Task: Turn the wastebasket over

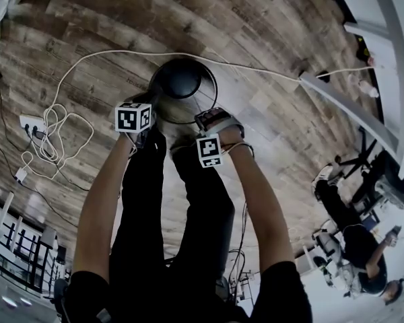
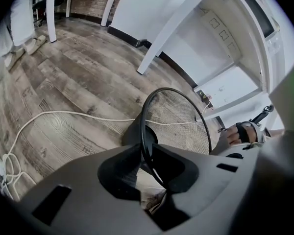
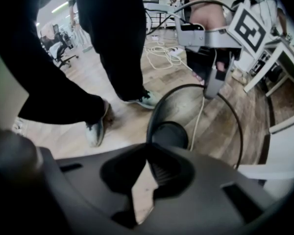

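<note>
A person stands over a black mesh wastebasket [image 1: 178,79] on a wood-plank floor [image 1: 269,32], a pair of tongs in each hand and both sets clamped on its wire rim. The head view looks straight down into the basket's open mouth to its dark round base, just ahead of the person's feet.

The left tongs [image 1: 148,110] meet the rim on its left side. In the left gripper view, the thin rim [image 2: 148,131] runs down between the narrowly parted tips [image 2: 146,155], which pinch it, and the mesh wall [image 2: 181,116] spreads out beyond them.

The right tongs [image 1: 212,120] take the rim on the side nearer the person. In the right gripper view their tips [image 3: 148,153] are drawn almost together on the rim, the base [image 3: 169,133] just beyond, and the left tongs [image 3: 210,89] bite the ring opposite.

A white cable [image 1: 121,52] crosses the floor behind the basket toward a power strip [image 1: 32,123] at left.
</note>
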`<state>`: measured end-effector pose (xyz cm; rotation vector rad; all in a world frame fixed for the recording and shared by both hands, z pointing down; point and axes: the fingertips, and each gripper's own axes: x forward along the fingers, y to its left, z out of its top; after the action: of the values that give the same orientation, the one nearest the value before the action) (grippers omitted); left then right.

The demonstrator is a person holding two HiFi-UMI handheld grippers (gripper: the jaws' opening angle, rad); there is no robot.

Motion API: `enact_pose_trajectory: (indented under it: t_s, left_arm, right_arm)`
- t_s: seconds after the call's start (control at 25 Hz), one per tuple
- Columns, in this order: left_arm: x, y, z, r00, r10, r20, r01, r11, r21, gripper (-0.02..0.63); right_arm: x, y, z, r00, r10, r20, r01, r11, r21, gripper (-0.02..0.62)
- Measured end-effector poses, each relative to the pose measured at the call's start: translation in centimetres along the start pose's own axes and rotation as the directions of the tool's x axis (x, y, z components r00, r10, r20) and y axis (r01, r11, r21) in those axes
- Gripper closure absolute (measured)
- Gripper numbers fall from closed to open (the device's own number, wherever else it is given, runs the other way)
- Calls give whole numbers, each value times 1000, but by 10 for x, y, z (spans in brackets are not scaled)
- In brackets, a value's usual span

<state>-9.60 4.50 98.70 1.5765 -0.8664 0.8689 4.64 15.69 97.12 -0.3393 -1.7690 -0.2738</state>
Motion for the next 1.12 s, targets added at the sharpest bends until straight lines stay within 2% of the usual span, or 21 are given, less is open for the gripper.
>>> enact_pose_trajectory:
  t_s: [0.12, 0.32, 0.6, 0.76, 0.96, 1.12]
  left_arm:
    - [1, 0, -3, 1000, -2, -12, 2, 1000, -8, 507]
    - [7, 3, -21, 994, 37, -107, -36, 999, 8, 503]
    - [9, 4, -29, 993, 40, -110, -41, 999, -7, 512]
    - [5, 3, -30, 995, 36, -89, -39, 999, -31, 512]
    - [-6, 3, -32, 992, 67, -103, -67, 998, 3, 523]
    - [-24, 5, -29, 992, 90, -86, -93, 995, -33, 543]
  right_arm:
    - [2, 2, 0, 1000, -1, -2, 1, 1000, 14, 540]
    - [6, 9, 0, 1000, 7, -11, -7, 1000, 31, 521]
    - [5, 13, 1, 1000, 21, -7, -21, 999, 48, 457]
    - [0, 10, 1, 1000, 6, -7, -5, 998, 70, 457]
    - [-10, 5, -1, 1000, -2, -14, 4, 993, 118, 457]
    - [-25, 5, 0, 1000, -4, -20, 7, 988, 156, 457]
